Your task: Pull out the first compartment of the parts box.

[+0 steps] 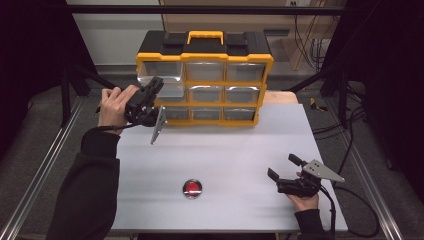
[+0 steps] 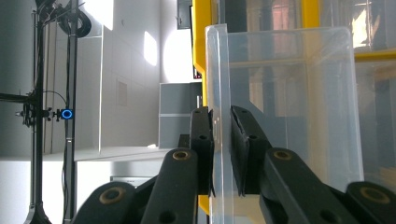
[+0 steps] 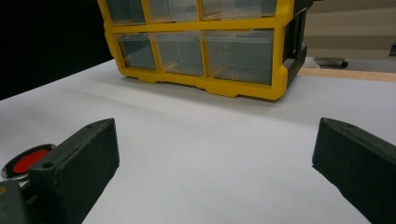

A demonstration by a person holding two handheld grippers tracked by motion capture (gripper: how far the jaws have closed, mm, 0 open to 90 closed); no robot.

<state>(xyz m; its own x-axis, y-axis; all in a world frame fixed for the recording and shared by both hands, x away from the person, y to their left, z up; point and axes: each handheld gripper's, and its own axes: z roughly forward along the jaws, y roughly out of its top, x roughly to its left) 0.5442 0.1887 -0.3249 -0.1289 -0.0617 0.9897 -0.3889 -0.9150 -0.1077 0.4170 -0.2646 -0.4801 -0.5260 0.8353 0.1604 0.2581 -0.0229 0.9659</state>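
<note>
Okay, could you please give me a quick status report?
Left gripper shut on clear drawer front. Right gripper open, idle above table. Red disc lies apart.

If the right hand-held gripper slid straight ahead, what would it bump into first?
Probably the yellow drawer box. The right hand-held gripper is open, and bare white table lies between its jaws and the box. The red button sits off to one side, likely missed.

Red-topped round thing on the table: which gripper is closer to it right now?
Right. The right gripper sits open to the side of the red disc; the left gripper is far back, clamped on a clear drawer.
</note>
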